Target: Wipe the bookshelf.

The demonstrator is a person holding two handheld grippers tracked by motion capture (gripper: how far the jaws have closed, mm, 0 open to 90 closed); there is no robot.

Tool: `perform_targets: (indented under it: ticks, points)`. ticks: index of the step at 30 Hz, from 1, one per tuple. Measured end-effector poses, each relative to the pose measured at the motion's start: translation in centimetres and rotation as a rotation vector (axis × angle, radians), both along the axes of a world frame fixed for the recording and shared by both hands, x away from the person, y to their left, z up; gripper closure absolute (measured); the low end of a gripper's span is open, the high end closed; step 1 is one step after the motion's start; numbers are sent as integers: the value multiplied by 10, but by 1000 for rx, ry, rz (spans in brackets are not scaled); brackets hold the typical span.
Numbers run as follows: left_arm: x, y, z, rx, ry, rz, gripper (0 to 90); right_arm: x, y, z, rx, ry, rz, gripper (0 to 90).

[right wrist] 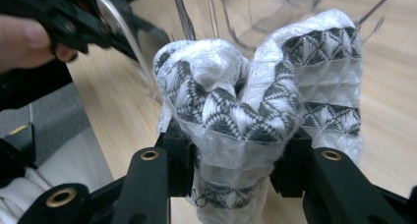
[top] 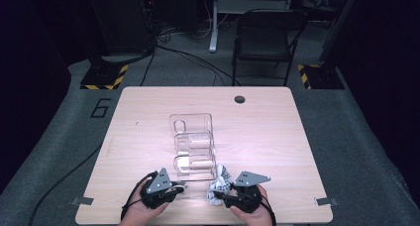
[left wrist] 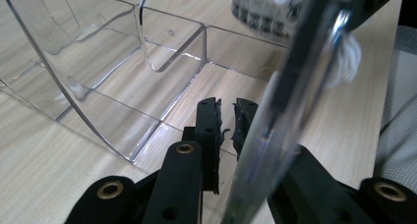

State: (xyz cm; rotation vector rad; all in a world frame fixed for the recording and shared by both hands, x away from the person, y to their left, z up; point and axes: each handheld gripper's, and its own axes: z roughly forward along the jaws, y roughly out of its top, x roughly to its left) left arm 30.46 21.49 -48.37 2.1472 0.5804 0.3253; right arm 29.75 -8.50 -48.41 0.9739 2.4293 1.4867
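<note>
Gripping, right side: the right hand-held gripper is clenched on a bundled white sock with black zigzag bands; its pads press the bundle from both sides, and the fabric bulges up above the jaws.
Sock, place: in the high view the sock sits at the near edge of the counter, just to the right of the clear organiser and touching or nearly touching its near right corner; I cannot tell whether it rests on the wood or is lifted.
Left side: the left hand-held gripper has its jaws nearly together, and the organiser's thin clear wall stands at the right jaw; whether the pads actually pinch it I cannot tell.
Organiser: a clear plastic divided organiser stands in the middle of the counter, its compartments running from the near edge away toward a taller back panel.
Hands: the person's left hand and right hand come in from the bottom edge, one on each side of the organiser's near end.
Surroundings: a dark chair stands on the floor beyond the counter.
</note>
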Motion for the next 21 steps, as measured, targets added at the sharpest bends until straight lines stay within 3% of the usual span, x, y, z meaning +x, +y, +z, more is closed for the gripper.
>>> perform_targets:
  ticks: [4, 8, 10, 13, 21]
  points:
    - [0, 0, 0, -1, 0, 0, 803, 0, -1, -1, 28, 17, 0, 593]
    - [0, 0, 0, 1, 0, 0, 802, 3, 3, -10, -21, 49, 9, 594]
    - [0, 0, 0, 0, 0, 0, 802, 3, 2, -7, -19, 35, 4, 594]
    - [0, 0, 0, -1, 1, -1, 802, 0, 0, 0, 23, 15, -5, 595]
    - [0, 0, 0, 3, 0, 0, 801, 2, 1, -5, -1, 34, 2, 595]
